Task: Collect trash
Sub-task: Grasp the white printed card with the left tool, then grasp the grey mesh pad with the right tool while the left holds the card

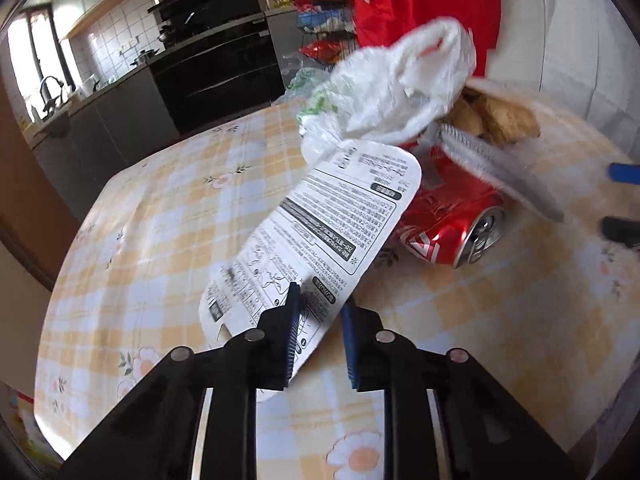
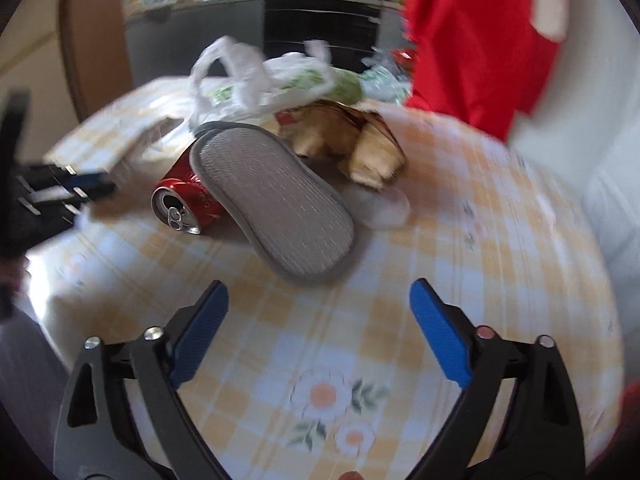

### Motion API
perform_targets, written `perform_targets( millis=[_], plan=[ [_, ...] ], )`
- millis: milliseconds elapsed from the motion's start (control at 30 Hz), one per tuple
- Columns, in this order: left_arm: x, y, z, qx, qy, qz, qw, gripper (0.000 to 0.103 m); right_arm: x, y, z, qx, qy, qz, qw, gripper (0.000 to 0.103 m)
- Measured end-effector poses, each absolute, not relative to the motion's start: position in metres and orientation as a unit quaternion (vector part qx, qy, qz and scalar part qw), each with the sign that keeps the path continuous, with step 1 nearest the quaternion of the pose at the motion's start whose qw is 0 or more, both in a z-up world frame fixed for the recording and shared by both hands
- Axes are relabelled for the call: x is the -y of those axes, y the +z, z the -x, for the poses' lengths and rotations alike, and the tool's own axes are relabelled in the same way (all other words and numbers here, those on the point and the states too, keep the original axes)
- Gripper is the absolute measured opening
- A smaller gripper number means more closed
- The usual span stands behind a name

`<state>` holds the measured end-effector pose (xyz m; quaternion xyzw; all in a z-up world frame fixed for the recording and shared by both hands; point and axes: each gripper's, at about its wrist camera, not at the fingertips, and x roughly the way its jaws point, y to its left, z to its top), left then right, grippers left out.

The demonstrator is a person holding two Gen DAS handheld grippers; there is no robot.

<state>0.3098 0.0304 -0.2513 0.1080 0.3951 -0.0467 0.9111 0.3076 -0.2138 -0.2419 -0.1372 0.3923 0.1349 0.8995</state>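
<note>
On a checked, flower-printed tablecloth (image 2: 400, 320) in a kitchen, two hand-held grippers work at a heap of litter. The left gripper (image 1: 320, 312) has its blue pads drawn close on the near end of a printed card (image 1: 320, 216), which rises slantwise from the jaws toward the pile; whether both pads actually press the card cannot be told. Just beside the card lies a dented red can (image 1: 452, 224) on its side, its open top facing the camera. A grey slipper (image 2: 272, 204), sole up, leans over the can. Behind them sit a crumpled white bag (image 1: 400, 92) and some brown paper wrapping (image 2: 356, 144). The right gripper (image 2: 320, 332) hovers over bare cloth short of the slipper, its jaws spread wide with nothing between them. A red garment (image 2: 472, 40) hangs at the table's far side, with a dark oven (image 1: 216, 72) beyond.
</note>
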Motion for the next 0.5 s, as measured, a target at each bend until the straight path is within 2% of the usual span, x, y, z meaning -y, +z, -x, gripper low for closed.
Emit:
perform_targets(
  millis=[167,267,500],
  plan=[
    [-0.062,-0.226,-0.291,-0.385,-0.055,-0.021,0.921,0.012,0.171,-0.257,-0.33,-0.379,0.135,0.245,0.882,0.08],
    [-0.083,-0.216,-0.278,-0.383,-0.066,0.066,0.919,0.012,0.158,-0.265,-0.34,-0.386,0.131,0.266,0.873,0.077],
    [-0.11,-0.207,-0.242,-0.364,-0.078,0.19,0.909,0.012,0.132,-0.277,-0.35,-0.363,0.1,0.32,0.869,0.071]
  ],
)
